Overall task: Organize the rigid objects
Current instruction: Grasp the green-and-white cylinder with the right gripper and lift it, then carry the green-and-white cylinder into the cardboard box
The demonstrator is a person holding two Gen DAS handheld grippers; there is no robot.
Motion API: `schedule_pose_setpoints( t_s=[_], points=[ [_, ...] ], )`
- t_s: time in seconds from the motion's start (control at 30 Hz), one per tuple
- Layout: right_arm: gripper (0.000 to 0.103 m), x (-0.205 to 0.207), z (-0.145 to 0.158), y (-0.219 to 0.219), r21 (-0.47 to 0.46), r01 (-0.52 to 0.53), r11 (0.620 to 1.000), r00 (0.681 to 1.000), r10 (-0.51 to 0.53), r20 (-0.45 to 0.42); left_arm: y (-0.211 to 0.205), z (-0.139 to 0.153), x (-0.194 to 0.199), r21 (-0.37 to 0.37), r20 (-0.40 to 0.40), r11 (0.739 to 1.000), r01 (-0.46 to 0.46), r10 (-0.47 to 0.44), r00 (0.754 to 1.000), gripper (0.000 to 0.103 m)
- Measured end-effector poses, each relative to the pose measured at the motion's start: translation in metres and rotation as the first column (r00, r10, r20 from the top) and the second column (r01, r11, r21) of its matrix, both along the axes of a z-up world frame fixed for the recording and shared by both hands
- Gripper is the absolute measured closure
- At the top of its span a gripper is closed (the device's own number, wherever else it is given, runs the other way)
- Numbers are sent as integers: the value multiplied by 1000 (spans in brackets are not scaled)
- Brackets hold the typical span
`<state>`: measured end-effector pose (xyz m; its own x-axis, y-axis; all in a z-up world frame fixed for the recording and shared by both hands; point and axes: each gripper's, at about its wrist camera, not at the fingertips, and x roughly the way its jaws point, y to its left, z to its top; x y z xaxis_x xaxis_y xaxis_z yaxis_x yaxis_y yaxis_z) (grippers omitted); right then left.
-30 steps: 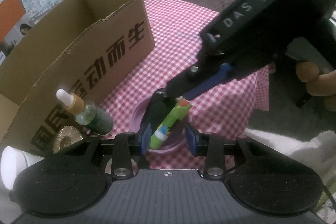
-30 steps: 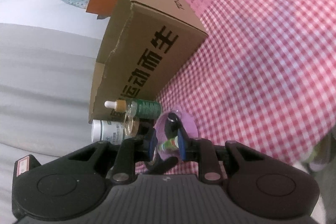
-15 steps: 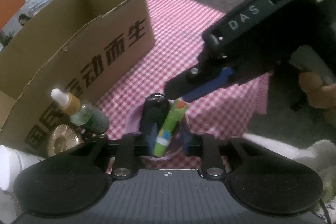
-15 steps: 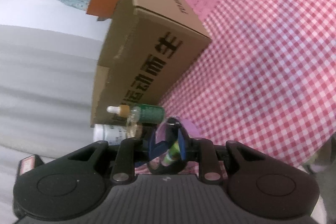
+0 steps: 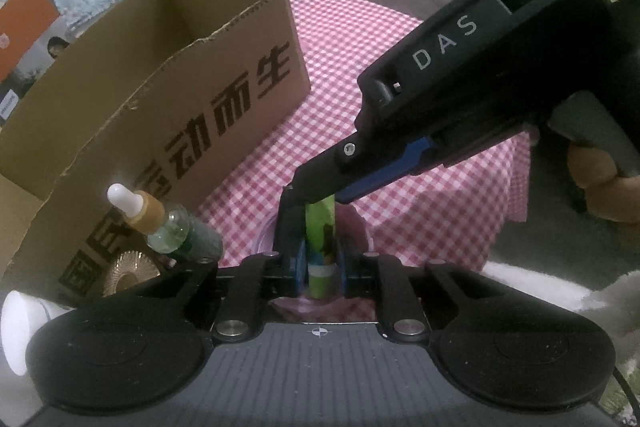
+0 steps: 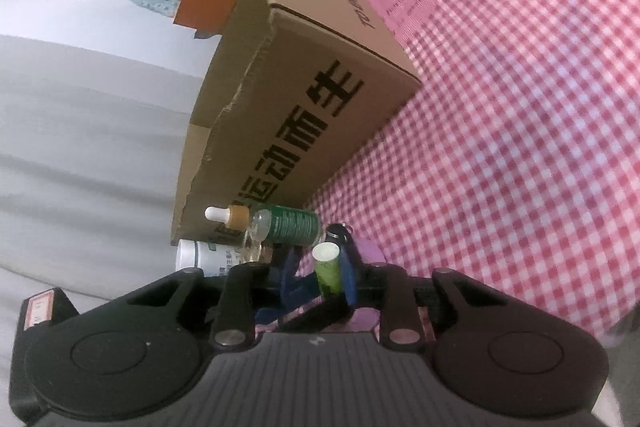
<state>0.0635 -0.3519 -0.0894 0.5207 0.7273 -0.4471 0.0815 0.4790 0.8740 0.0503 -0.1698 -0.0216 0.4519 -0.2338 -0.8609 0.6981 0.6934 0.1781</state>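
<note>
Since the earlier frame, left gripper (image 5: 319, 269) has been closed on green tube (image 5: 320, 247) at lower centre; right gripper (image 6: 318, 277) is clamped on it too (cardboard box (image 5: 180, 107) upper left).

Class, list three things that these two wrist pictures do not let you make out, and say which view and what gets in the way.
- Inside of the cardboard box: left wrist view, hidden by its own front wall.
- Lower end of the green tube: left wrist view, covered by the left hand-held gripper shut on it.
- White bottle label: right wrist view, too small, partly behind the right hand-held gripper.
</note>
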Motion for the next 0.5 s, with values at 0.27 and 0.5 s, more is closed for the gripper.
schedule_pose_setpoints(
  t_s=[0.27,0.5],
  points=[
    [80,10,0,17,-5,-28,1000,1000,28,4,6,8,0,-32,32,999,-29,30,999,88],
    [82,10,26,35,-66,-46,997,996,51,76,20,32,-11,-88,99,995,-52,61,993,88]
  ],
)
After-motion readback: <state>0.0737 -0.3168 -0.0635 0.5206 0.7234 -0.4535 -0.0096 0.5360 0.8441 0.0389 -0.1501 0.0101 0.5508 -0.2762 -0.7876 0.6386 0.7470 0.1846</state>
